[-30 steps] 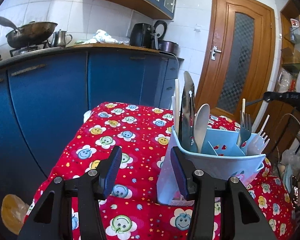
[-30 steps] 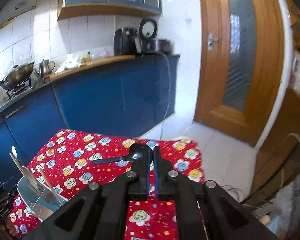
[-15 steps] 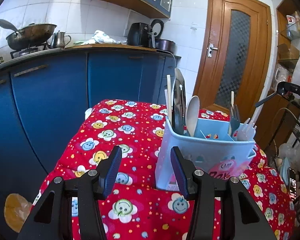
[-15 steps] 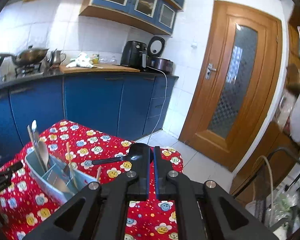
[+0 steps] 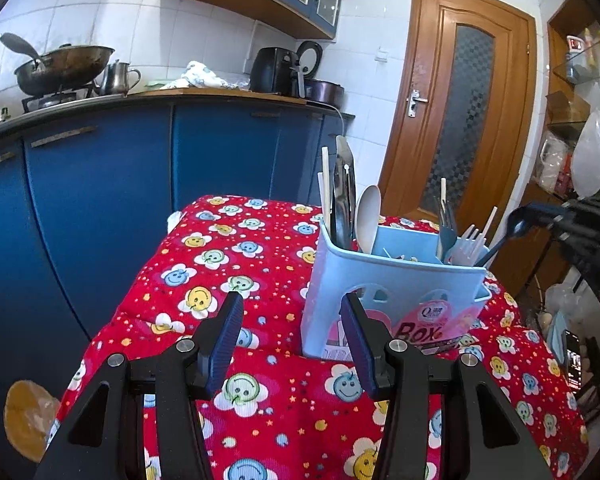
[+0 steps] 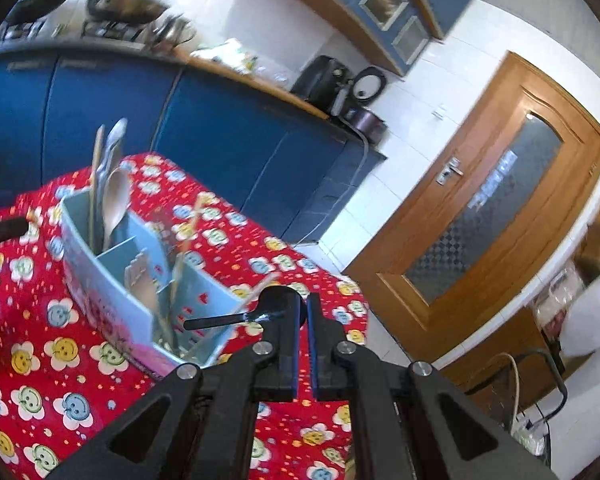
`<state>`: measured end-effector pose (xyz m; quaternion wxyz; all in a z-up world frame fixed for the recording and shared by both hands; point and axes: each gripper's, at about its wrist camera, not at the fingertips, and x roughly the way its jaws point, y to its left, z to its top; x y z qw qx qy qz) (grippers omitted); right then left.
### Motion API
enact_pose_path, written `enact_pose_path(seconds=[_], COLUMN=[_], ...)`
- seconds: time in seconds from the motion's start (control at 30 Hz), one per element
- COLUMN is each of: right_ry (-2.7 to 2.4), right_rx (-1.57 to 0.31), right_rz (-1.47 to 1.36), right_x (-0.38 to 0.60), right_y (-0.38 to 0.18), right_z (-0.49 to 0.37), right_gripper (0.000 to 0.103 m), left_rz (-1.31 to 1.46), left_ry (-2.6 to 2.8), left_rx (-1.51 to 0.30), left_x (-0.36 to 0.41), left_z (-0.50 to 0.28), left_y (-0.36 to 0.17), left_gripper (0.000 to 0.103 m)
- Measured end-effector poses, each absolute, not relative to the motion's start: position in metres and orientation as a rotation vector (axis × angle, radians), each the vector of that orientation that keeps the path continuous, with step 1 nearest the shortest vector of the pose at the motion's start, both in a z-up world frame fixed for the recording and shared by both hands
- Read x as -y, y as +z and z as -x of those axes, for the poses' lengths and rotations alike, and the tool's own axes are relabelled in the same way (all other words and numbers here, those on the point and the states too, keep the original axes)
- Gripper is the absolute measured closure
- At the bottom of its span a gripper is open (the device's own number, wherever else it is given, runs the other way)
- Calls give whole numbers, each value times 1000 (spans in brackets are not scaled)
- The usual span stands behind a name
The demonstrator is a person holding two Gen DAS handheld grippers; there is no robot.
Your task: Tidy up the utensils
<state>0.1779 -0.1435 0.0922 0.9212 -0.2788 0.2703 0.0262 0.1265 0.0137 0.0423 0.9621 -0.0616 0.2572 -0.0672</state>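
A light-blue utensil box (image 5: 392, 292) stands on the red smiley-flower tablecloth (image 5: 220, 264). It holds a wooden spoon (image 5: 369, 216), chopsticks, a metal blade and forks in separate compartments. My left gripper (image 5: 292, 336) is open just in front of the box's left corner, with nothing held. My right gripper (image 6: 304, 312) is shut on the bowl of a black spoon (image 6: 216, 322), whose handle sticks out leftward over the near end of the box (image 6: 112, 292). In the left wrist view the right gripper (image 5: 548, 214) and black spoon (image 5: 518, 220) hang at the box's right end.
Blue kitchen cabinets (image 5: 100, 200) stand behind the table, with a wok (image 5: 64, 68), a kettle and an air fryer (image 5: 274, 70) on the counter. A wooden door (image 5: 460, 120) is at the back right. Shelves, bags and a wire rack crowd the right side.
My right gripper has rolled and swung down toward the box with the black spoon, and now shows in the left wrist view. The left gripper has drawn back a little from the box.
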Motion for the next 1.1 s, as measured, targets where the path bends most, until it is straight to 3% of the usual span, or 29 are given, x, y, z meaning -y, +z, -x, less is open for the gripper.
enact_pose_path(seconds=[0.13,0.73,0.93,1.1], right_ry=[121,236,252,241], right_rx=[-586,-523,-532,-524], right_rz=[489,44,-49,-94], right_x=[133,151,151,152], right_y=[85,94,73,62], right_z=[-184,-96,-61,-40], right_gripper=[98,62,41,14], left_rz=[131,113,82,53], left_ry=[-135,-161,-164,-149], left_rx=[-520,-485,-476,-477], left_x=[-16,-12,-3,1], left_z=[-120,-73,-55,-45], left_y=[44,57,57,53], left_gripper=[51,49,28,21])
